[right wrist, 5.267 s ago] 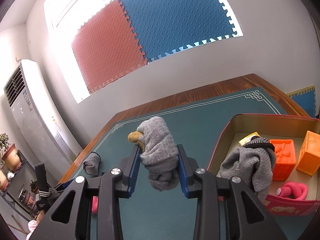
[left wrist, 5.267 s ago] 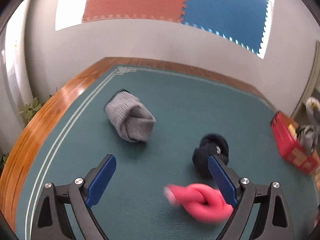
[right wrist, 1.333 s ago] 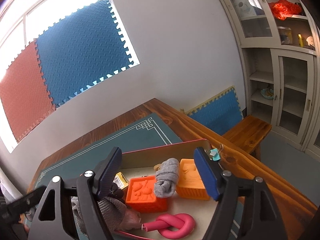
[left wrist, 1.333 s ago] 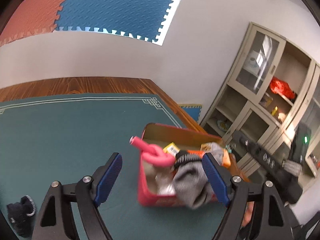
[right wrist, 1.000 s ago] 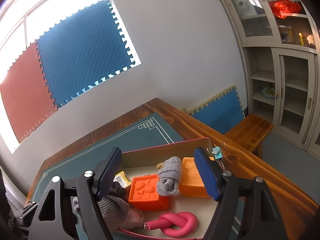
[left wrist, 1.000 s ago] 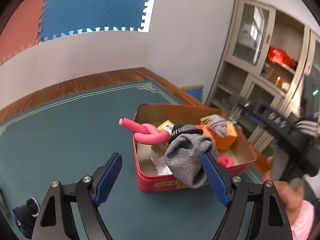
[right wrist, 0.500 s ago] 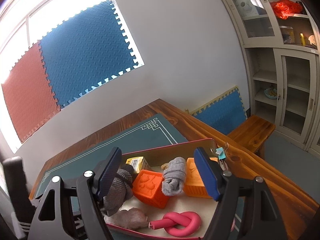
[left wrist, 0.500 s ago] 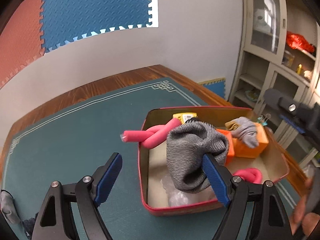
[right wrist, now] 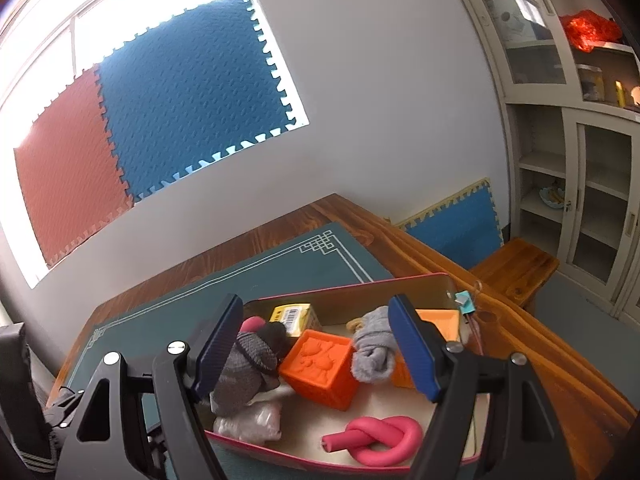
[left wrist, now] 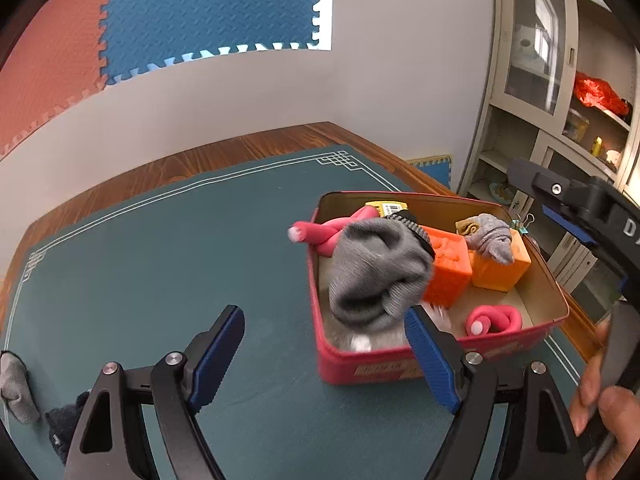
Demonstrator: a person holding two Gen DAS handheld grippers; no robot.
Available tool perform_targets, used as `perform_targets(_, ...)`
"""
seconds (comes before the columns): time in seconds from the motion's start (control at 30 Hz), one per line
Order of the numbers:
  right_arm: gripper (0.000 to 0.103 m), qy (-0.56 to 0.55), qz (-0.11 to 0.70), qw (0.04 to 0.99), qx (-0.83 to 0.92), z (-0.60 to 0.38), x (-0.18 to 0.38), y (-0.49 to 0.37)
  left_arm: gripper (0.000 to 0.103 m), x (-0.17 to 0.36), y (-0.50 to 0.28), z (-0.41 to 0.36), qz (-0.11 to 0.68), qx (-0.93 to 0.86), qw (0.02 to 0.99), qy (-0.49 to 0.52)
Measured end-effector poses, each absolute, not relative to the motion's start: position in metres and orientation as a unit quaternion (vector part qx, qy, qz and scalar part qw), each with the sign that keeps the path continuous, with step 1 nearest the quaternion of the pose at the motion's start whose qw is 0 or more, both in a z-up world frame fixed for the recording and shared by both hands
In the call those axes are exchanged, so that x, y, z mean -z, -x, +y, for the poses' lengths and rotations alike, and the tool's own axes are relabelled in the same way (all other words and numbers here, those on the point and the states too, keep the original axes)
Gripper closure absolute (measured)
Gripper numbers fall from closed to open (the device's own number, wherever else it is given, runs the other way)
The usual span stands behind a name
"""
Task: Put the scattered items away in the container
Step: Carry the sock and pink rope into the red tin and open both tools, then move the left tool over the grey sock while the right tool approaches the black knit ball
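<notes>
The red tin box (left wrist: 360, 368) stands on the green mat. A pink foam knot (left wrist: 320, 234) lies over its far left rim against a bunched grey sock (left wrist: 376, 276). Inside are two orange cubes (left wrist: 448, 272), a small grey sock (left wrist: 488, 236), a second pink knot (left wrist: 496, 320) and a yellow carton (left wrist: 386, 208). My left gripper (left wrist: 322, 320) is open and holds nothing, just short of the box's near wall. My right gripper (right wrist: 316, 312) hangs open over the box (right wrist: 344, 285), above an orange cube (right wrist: 320, 364) and the small sock (right wrist: 372, 352).
A grey sock (left wrist: 14, 384) and a black sock (left wrist: 64, 420) lie on the mat at the far left. A hand (left wrist: 600, 412) holds the right gripper at the right edge. A glass-door cabinet (right wrist: 592, 160) and a wooden bench (right wrist: 516, 268) stand beyond the table.
My left gripper brought the pink knot from the mat to the box, let it go, then drew back leftward. My right gripper released its grey sock into the box and stays above it.
</notes>
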State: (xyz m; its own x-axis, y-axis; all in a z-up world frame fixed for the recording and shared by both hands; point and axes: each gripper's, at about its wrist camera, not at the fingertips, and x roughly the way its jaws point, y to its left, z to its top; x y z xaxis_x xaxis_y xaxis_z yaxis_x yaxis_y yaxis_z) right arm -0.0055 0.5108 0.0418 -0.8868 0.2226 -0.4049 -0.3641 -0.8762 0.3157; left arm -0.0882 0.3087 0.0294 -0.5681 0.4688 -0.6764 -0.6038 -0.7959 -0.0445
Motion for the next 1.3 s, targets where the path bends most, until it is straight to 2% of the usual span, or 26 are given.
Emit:
perform_targets(0.37,0.024,0.184,0.139,0.096,-0.968,0.458,-0.039,0.013,0.019,-0.045,0.084,0.231,0.053,-0.902,0.264,0.338)
perform_targets(0.63,0.024,0.193,0.088,0.047,-0.976,0.409,-0.031,0.017,0.019,-0.048,0.087,0.143,-0.004,-0.922,0.192,0.336)
perform_targets(0.9,0.023,0.237,0.079,-0.035,-0.968,0.363,-0.019,0.028,0.019,-0.038,0.097,0.063,-0.063,-0.929,0.114,0.347)
perform_targets(1.3,0.022,0.303,0.061,-0.142,-0.940,0.287,-0.003,0.050,0.018,-0.035,0.112,-0.008,-0.078,-0.934,0.055,0.344)
